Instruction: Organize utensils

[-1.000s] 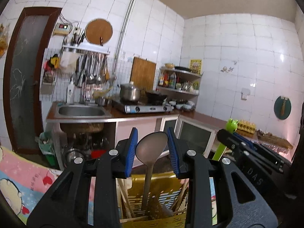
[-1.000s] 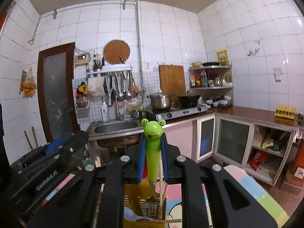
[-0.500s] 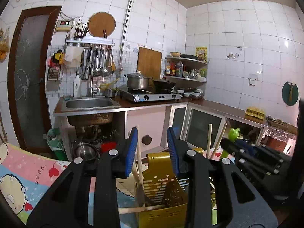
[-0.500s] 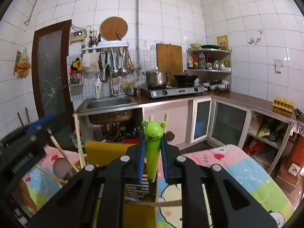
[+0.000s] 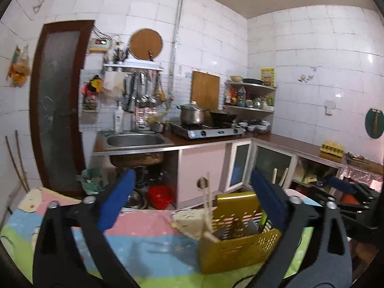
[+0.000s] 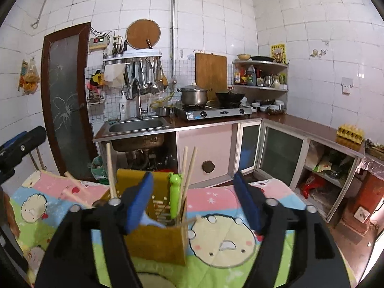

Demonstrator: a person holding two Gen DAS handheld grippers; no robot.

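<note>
Both my left fingers [image 5: 122, 199] and right fingers [image 6: 141, 201] are opening wide, holding nothing, angled slightly down toward the yellow utensil holder [image 6: 156, 242].

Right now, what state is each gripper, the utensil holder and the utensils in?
left gripper: jaws opening, nothing between them
right gripper: jaws opening, nothing gripped
yellow utensil holder: upright on the cartoon cloth
frog-handled utensil: standing in the holder, released
chopsticks: leaning in the holder
</note>
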